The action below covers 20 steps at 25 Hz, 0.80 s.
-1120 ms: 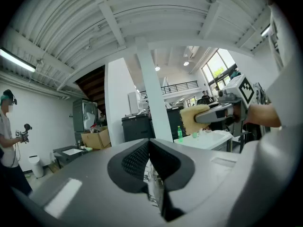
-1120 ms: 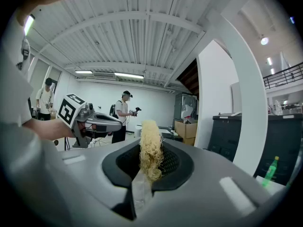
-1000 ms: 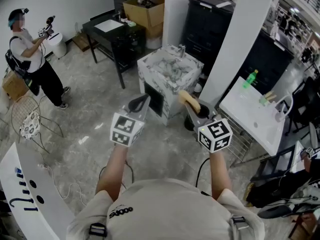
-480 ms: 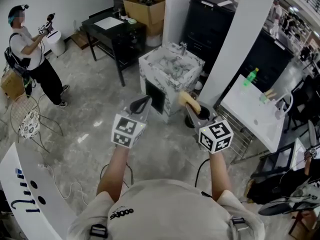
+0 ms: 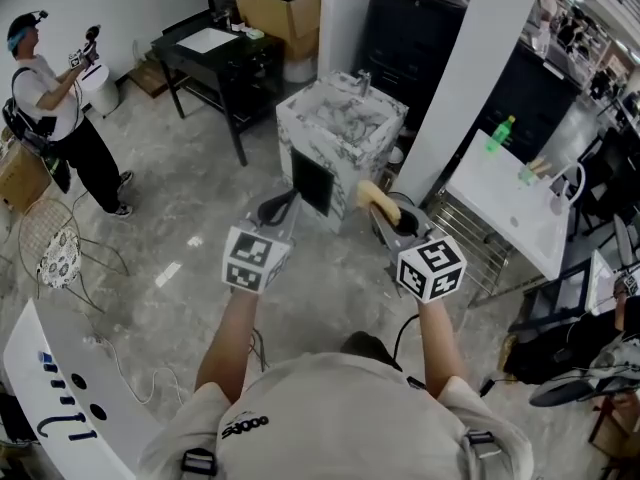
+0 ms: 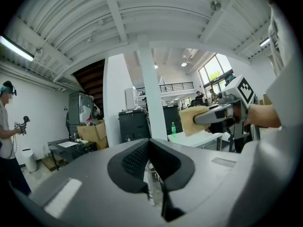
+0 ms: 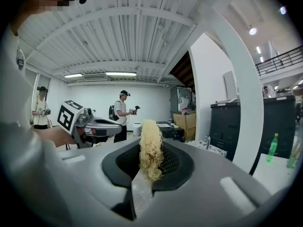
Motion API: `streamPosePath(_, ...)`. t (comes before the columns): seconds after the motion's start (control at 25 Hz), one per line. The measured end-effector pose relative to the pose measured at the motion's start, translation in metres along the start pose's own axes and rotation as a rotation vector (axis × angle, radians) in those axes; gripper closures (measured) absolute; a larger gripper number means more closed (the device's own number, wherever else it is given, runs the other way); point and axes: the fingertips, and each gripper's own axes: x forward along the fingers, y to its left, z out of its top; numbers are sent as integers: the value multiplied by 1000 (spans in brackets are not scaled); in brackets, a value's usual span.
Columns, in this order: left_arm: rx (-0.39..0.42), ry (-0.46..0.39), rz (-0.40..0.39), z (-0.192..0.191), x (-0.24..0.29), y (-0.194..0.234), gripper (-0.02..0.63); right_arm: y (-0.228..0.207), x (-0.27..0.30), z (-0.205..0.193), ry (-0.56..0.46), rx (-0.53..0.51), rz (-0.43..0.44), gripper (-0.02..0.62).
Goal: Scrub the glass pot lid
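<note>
I see no glass pot lid in any view. My right gripper (image 5: 388,210) is shut on a yellow scrubbing sponge (image 5: 378,199), which stands up between the jaws in the right gripper view as the sponge (image 7: 150,148). My left gripper (image 5: 281,206) is held beside it at chest height, jaws together with nothing between them. Both point toward a marble-patterned sink unit (image 5: 300,128) with a faucet (image 5: 364,95), a few steps ahead. The left gripper view shows the right gripper (image 6: 218,117) with the sponge (image 6: 191,121). The right gripper view shows the left gripper (image 7: 102,125).
A black table (image 5: 215,53) and a cardboard box (image 5: 285,8) stand behind the sink, a black cabinet (image 5: 415,28) and a white column (image 5: 470,78) to its right. A white table (image 5: 500,208) bears a green bottle (image 5: 500,148). Another person (image 5: 55,98) stands far left by a wire chair (image 5: 55,243).
The view has shifted slightly forward toward the sink unit. Both grippers keep the same pose, and the sponge stays in the right gripper.
</note>
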Motion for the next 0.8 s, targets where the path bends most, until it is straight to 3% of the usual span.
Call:
streamPosePath(0.4,-15,2,18,-9,0,31,597,0,29,4,7,-2,1,554)
streamPosePath(0.8,-16,-2,50,-13,71,70,597,-67,87,10,-33,7,28,552)
